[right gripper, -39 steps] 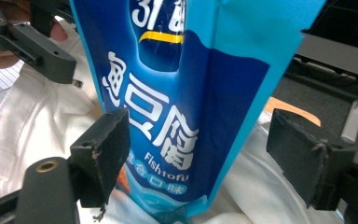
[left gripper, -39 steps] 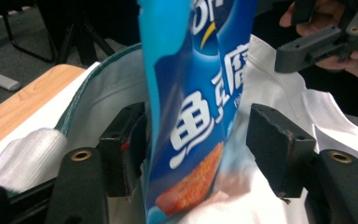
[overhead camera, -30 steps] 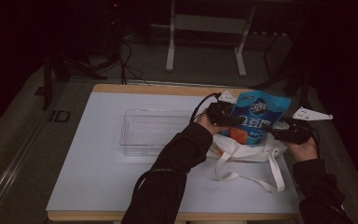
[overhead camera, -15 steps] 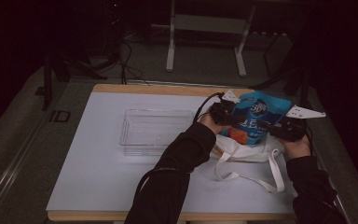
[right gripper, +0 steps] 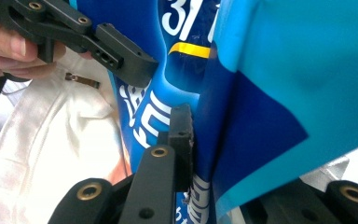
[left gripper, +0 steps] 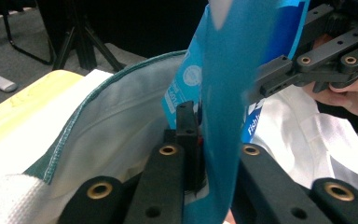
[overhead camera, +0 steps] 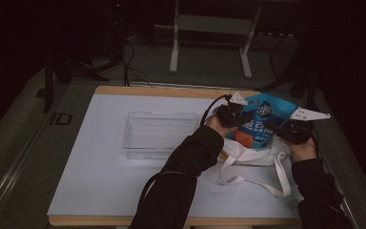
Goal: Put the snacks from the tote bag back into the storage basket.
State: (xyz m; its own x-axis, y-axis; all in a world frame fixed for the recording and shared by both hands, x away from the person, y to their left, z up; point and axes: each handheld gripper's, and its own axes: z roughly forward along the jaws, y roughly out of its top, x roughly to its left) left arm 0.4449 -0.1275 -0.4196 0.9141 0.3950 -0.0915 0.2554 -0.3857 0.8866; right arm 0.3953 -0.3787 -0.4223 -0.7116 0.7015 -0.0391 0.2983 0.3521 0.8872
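A blue snack bag [overhead camera: 261,121] stands upright in the mouth of a white tote bag [overhead camera: 252,160] at the table's right side. My left gripper [overhead camera: 231,114] is at the bag's left edge and my right gripper [overhead camera: 293,130] at its right edge. In the left gripper view my left gripper [left gripper: 209,140] has just been closing and is shut on the snack bag [left gripper: 228,70], with the tote bag's lining [left gripper: 121,126] behind. In the right gripper view my right gripper [right gripper: 205,140] has also just been closing and pinches the snack bag [right gripper: 270,84].
A clear plastic tray [overhead camera: 157,133] sits at the middle of the white table [overhead camera: 90,181]. The tote's handles [overhead camera: 271,183] trail toward the front edge. Stand legs and cables lie on the floor beyond the table.
Both hands stay at the bag's sides. The right gripper has edged slightly left against the bag.
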